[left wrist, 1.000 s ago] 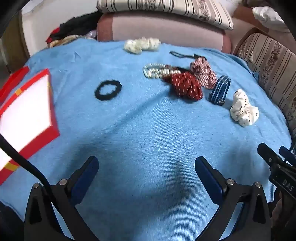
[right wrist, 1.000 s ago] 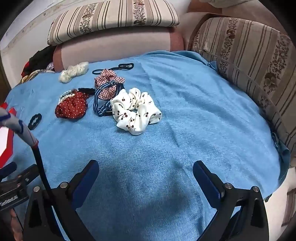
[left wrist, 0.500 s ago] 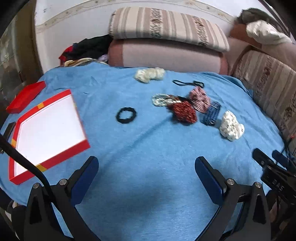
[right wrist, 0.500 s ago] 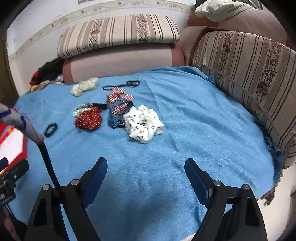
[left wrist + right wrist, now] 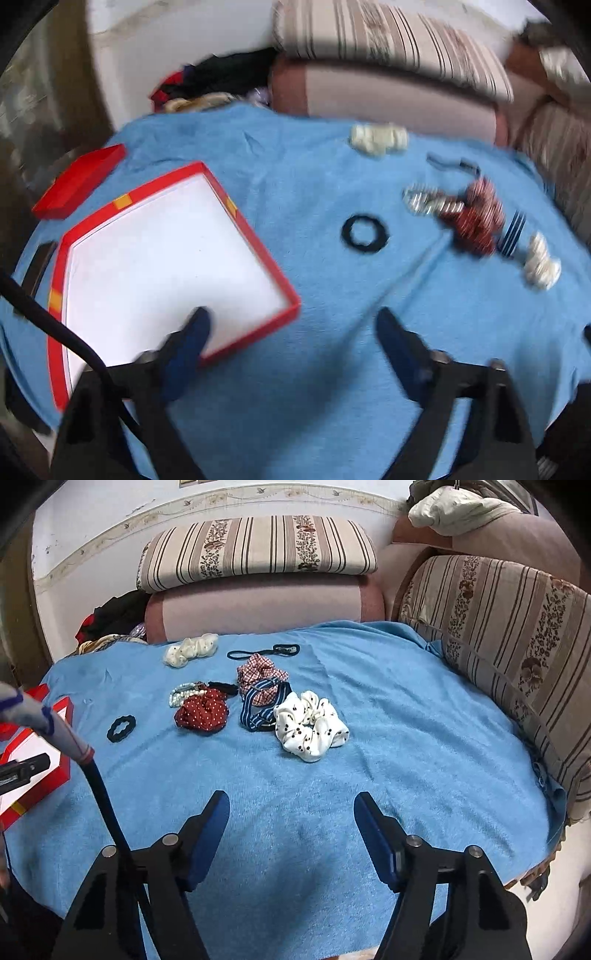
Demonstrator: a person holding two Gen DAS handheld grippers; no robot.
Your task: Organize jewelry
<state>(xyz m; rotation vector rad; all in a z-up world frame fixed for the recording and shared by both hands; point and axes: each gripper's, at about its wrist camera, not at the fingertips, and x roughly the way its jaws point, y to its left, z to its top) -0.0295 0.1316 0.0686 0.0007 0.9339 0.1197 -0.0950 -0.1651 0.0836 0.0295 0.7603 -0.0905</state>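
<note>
Hair ties and jewelry lie on a blue cloth [image 5: 406, 738]: a white dotted scrunchie [image 5: 310, 727], a blue striped band [image 5: 260, 709], a red dotted scrunchie [image 5: 201, 710], a checked scrunchie [image 5: 260, 674], a pearl bracelet [image 5: 183, 694], a black ring tie [image 5: 121, 729] and a cream scrunchie [image 5: 190, 650]. A red box with a white inside [image 5: 166, 266] lies at the left. My left gripper [image 5: 291, 325] is open, its left fingertip over the box's near corner. My right gripper [image 5: 291, 808] is open and empty, in front of the pile.
A red lid [image 5: 79, 181] lies beyond the box at the cloth's left edge. Striped cushions [image 5: 258, 550] and a sofa back [image 5: 509, 635] border the cloth at the back and right. A thin black hair band [image 5: 264, 651] lies at the back.
The left gripper has swung left and now hangs over the red box's near corner; its view is blurred. The right gripper has pulled back and narrowed a little.
</note>
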